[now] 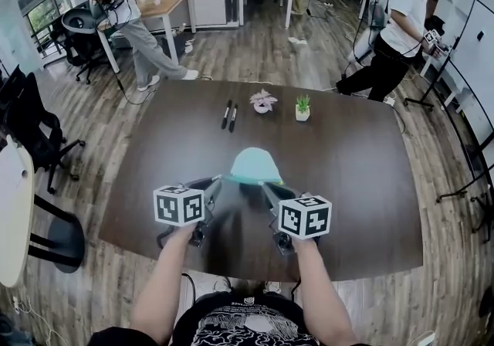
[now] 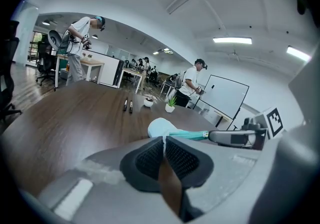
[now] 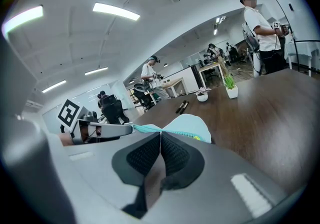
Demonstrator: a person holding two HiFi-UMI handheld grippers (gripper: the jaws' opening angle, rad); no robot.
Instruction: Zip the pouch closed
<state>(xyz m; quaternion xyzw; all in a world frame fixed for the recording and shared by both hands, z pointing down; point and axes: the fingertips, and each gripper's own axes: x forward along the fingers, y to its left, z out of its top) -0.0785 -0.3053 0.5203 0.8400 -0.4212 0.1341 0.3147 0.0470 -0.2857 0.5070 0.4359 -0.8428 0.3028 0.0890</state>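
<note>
Pouch (image 1: 256, 165) is teal and sits on my side of the potted plant (image 1: 302, 108), well short of it, over the dark counter (image 1: 363, 182). I can't tell if its base rests on the wood.

Left hand-held gripper (image 1: 218, 179) is pinched down on the pouch's end farthest from the plant, with only a thin sliver of fabric between the pads. Right hand-held gripper (image 1: 266, 184) is clamped on the zipper edge at the end nearer the plant. The zipper line is stretched between the two.

Risks as I judge them:
- The left grip is shallow. Any hard pull and the fabric slips out, the anchor is gone and the pouch drops or swings.
- I can't make out whether the right pads have the slider tab or just the tape. If it's the tape, pulling only stretches the pouch and nothing zips.
- If the zipper line goes slack or twists, the slider could bite the lining and jam.
- A jerk away from me could send the pouch toward the plant and the markers (image 1: 228, 115) beside it.
</note>
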